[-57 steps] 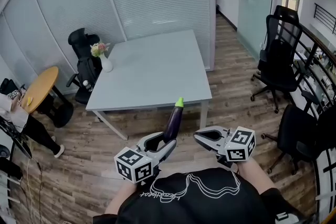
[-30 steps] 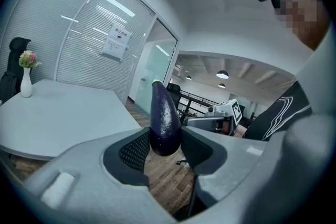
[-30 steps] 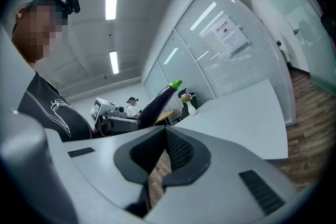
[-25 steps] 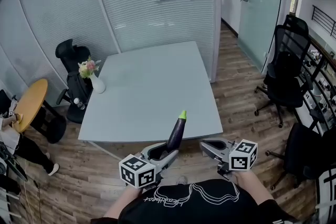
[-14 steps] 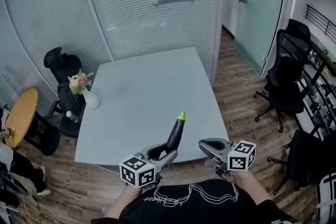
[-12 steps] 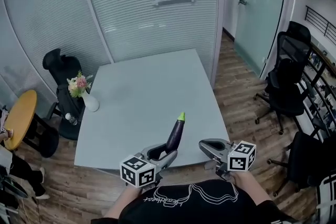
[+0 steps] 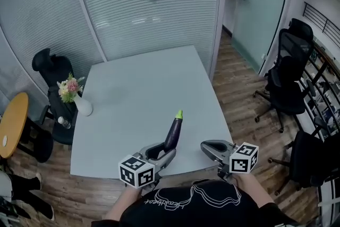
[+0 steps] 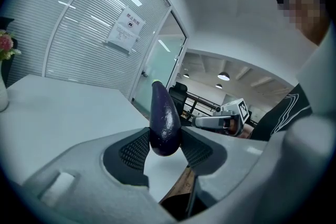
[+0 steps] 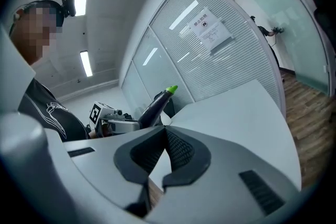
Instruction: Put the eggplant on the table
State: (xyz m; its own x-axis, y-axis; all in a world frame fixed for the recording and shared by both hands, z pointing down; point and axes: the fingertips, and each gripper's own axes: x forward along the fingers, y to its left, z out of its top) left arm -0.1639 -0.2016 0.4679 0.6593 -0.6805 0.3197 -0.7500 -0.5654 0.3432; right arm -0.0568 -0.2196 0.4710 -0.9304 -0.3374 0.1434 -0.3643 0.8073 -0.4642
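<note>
Now, past a flower vase at the left edge of the counter, our left gripper clamps its jaws on the eggplant, green tip tilted up above the near edge. To its right, our right gripper hovers empty, jaws pressed together.

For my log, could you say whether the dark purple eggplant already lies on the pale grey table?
No, the eggplant stands upright, clamped between the left gripper's pads, clear of the table.
</note>
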